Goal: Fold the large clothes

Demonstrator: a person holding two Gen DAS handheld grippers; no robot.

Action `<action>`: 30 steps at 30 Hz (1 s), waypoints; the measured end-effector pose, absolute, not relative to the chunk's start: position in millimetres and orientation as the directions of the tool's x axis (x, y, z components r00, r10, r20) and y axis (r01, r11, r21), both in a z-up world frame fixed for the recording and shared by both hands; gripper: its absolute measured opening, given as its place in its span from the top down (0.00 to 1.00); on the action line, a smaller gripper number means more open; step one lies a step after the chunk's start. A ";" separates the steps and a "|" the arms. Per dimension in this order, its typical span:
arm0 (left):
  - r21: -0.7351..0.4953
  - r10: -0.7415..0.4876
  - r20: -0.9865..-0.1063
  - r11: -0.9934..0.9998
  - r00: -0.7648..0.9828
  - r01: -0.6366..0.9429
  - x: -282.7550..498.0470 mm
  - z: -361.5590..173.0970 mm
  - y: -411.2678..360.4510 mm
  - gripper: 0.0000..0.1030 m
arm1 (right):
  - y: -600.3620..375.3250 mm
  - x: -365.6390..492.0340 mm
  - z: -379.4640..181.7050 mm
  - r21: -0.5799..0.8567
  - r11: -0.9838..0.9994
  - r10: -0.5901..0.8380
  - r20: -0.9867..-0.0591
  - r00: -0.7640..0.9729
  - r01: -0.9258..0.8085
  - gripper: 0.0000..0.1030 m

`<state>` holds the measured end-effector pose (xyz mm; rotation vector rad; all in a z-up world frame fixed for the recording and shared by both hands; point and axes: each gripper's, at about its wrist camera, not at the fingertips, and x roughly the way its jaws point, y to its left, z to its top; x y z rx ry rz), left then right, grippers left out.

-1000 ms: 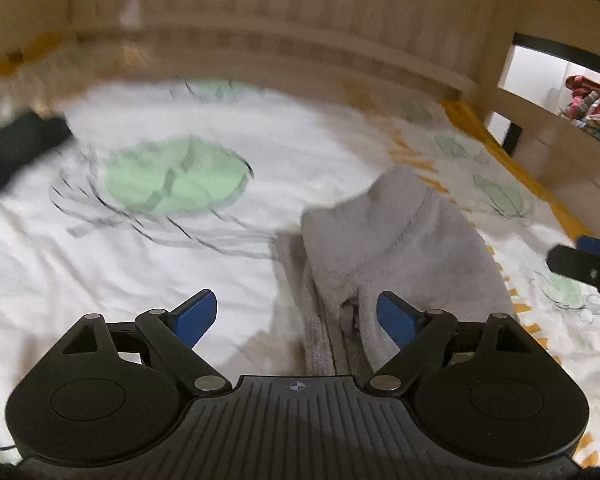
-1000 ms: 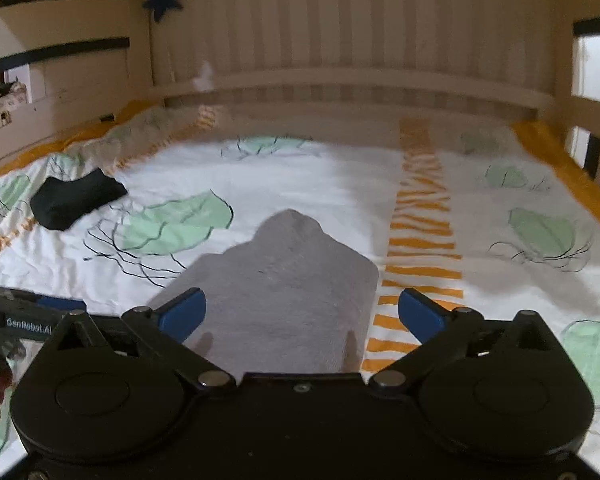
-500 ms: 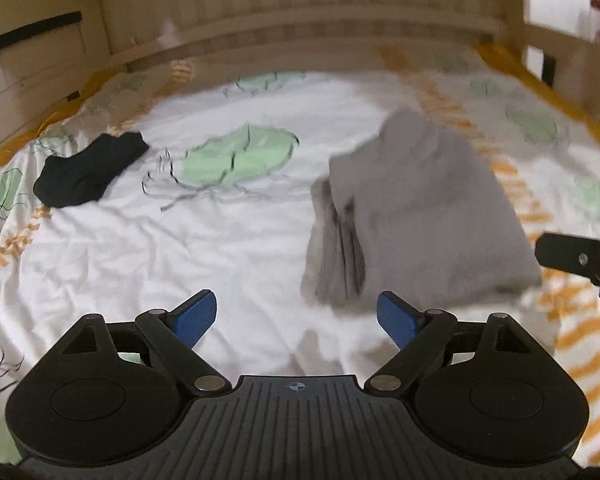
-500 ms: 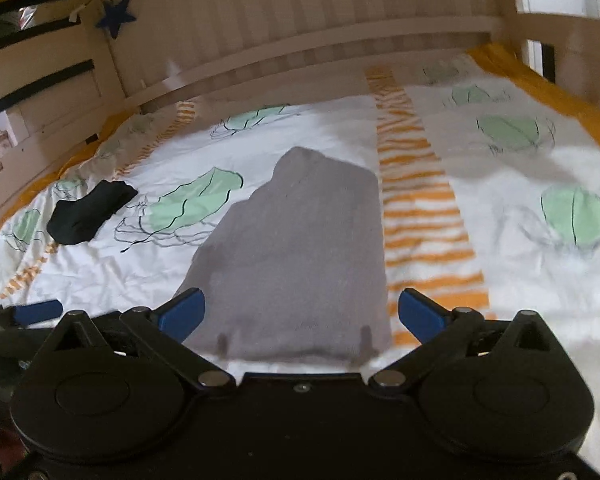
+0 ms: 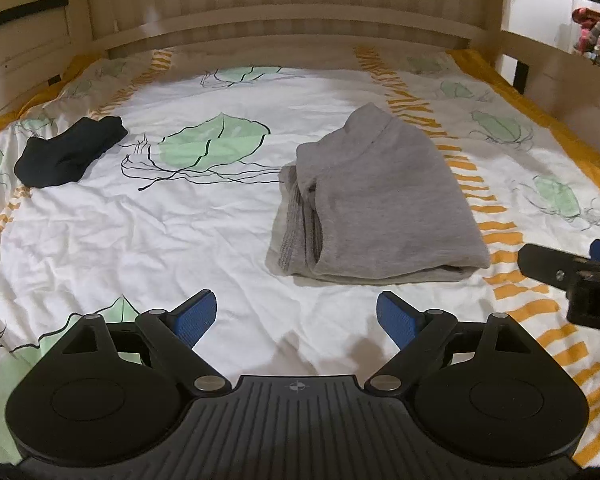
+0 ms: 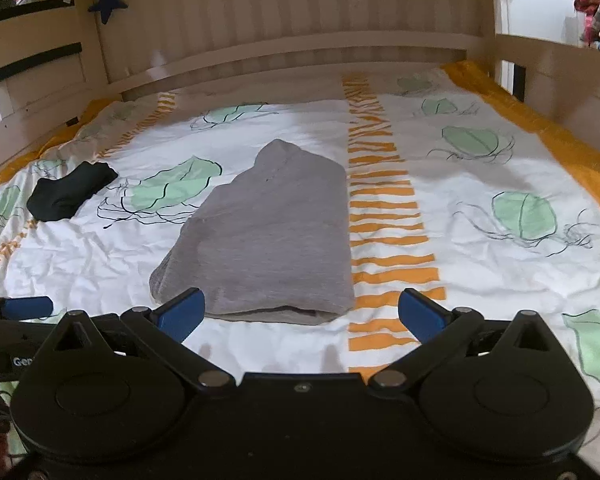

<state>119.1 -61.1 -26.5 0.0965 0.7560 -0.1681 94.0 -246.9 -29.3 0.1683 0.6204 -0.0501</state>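
You've got the bed sheet (image 5: 148, 240) filling both views, white w/ green leaf prints and orange stripe bands, wrinkled, w/ a pale wood slatted headboard (image 6: 284, 20) at the far end and side rails L & R. The grey garment (image 5: 380, 208) lies folded flat on the sheet near the middle, its right edge just beside an orange stripe band; in the left wrist view you see stacked layers along its left edge, and in the right wrist view its near folded edge sits just past the right tool's fingertips. A small black cloth item (image 5: 70, 152) lies bunched on the sheet, well apart from the grey one, far left. Your left gripper (image 5: 296, 316) hovers over bare sheet short of the garment, jaws spread wide, nothing between the blue pads (image 5: 194, 316). Your right gripper (image 6: 302, 314) is likewise spread wide and empty, low over the sheet, w/ the garment's near edge between its fingers in view but not touching either, as far as you can see. A dark blue star (image 6: 108, 2) hangs top left on the bed frame.
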 end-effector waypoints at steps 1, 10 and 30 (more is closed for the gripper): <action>0.023 -0.119 -0.689 0.982 0.715 0.186 117.0 -25.5 -61.9 0.15 | -246.3 93.1 -28.7 0.137 0.986 0.002 -0.584 0.812 0.095 0.00; 0.010 -0.137 -0.687 0.980 0.713 0.198 106.2 -23.9 -64.1 0.15 | -245.2 88.1 -30.1 0.117 0.988 -0.014 -0.598 0.801 0.105 0.00; -0.005 -0.122 -0.725 0.985 0.678 0.172 107.5 -35.9 -55.5 0.15 | -238.8 90.1 -34.3 0.067 0.993 -0.031 -0.635 0.772 0.095 0.00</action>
